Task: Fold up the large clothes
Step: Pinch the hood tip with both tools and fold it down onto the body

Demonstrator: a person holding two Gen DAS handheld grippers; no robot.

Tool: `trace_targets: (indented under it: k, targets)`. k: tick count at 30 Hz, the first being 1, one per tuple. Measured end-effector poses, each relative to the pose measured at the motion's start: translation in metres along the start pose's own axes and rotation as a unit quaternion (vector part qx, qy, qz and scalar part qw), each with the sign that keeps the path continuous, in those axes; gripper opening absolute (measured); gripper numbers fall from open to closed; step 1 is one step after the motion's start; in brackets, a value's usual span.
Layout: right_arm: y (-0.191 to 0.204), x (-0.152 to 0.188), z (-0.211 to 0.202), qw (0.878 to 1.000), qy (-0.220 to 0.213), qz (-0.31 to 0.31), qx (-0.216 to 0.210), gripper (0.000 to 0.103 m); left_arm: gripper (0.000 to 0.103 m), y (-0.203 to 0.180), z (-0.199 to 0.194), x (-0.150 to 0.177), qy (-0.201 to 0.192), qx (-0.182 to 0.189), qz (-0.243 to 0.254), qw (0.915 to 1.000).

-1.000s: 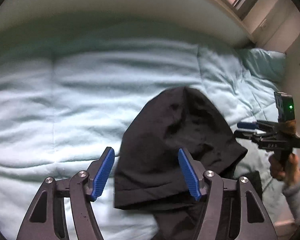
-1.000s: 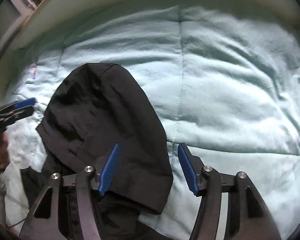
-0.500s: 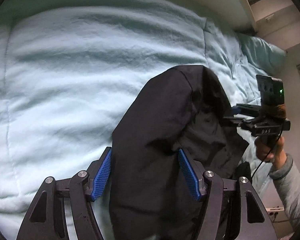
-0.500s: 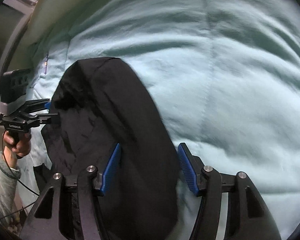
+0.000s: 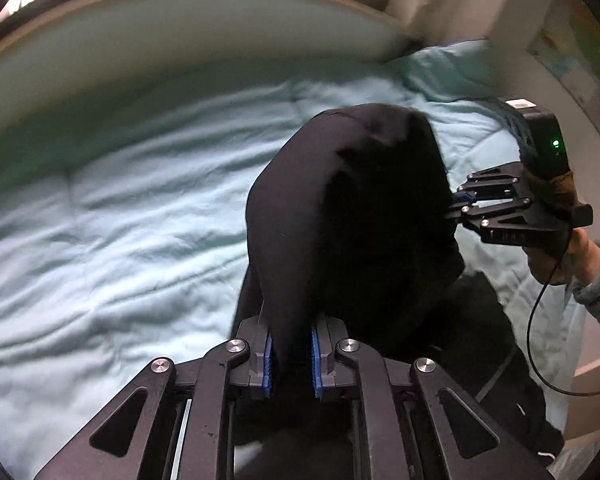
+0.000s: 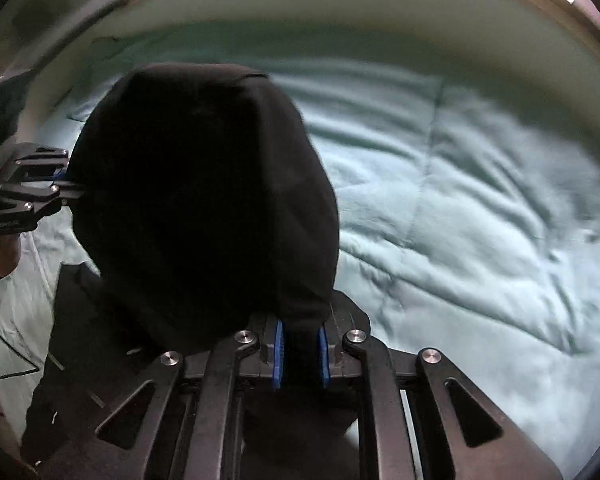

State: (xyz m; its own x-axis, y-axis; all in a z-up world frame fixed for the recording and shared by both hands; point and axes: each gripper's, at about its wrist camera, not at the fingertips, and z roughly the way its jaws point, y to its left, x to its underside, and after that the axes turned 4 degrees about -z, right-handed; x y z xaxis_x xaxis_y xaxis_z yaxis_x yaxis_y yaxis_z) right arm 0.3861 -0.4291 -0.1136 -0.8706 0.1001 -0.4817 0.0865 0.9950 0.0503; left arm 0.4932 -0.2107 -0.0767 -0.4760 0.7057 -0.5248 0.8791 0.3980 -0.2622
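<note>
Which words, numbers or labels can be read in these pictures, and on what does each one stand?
None can be read for sure.
Pale marking on the left gripper body: too blurred.
Embossed marking on the right gripper body: too faint.
Poster on the wall: blurred colours only.

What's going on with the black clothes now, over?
Left hand-held gripper and right hand-held gripper both shut on black fabric garment. Garment bunched between them above pale teal quilted bedspread. Nothing blocking.
</note>
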Motion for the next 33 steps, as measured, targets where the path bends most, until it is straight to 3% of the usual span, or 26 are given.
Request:
trace_targets:
  k: [6,10,14,19,22,25,29,33]
  targets:
    - [0.066,0.064,-0.092,0.997,-0.048,-0.028,0.057,0.016,0.014,-0.060,-0.071,0.061,-0.033,-0.003,0.007,0.9994]
    - [0.110,0.123,-0.122,0.997,-0.042,-0.027,0.066,0.016,0.014,-0.092,-0.097,0.117,-0.018,0.005,0.004,0.9998]
    - [0.143,0.173,-0.120,0.998,-0.012,-0.030,0.059,0.016,0.016,-0.103,-0.085,0.187,0.022,0.017,-0.059,0.9979]
    - [0.157,0.231,-0.073,0.994,0.081,-0.012,0.073,0.022,0.017,-0.099,-0.049,0.263,0.093,-0.020,-0.137,0.9860]
    - [0.157,0.244,-0.078,0.993,0.096,0.008,0.069,0.022,0.017,-0.090,-0.067,0.271,0.085,-0.013,-0.177,0.9805]
    - [0.150,0.241,-0.103,0.994,0.081,0.029,0.062,0.025,0.017,-0.087,-0.098,0.259,0.059,-0.029,-0.175,0.9824]
    - [0.133,0.205,-0.152,0.997,0.019,0.065,0.046,0.028,0.017,-0.085,-0.139,0.212,-0.013,-0.035,-0.154,0.9874]
    - [0.132,0.160,-0.161,0.995,-0.028,0.091,-0.001,0.039,0.018,-0.099,-0.123,0.170,-0.027,-0.004,-0.155,0.9875]
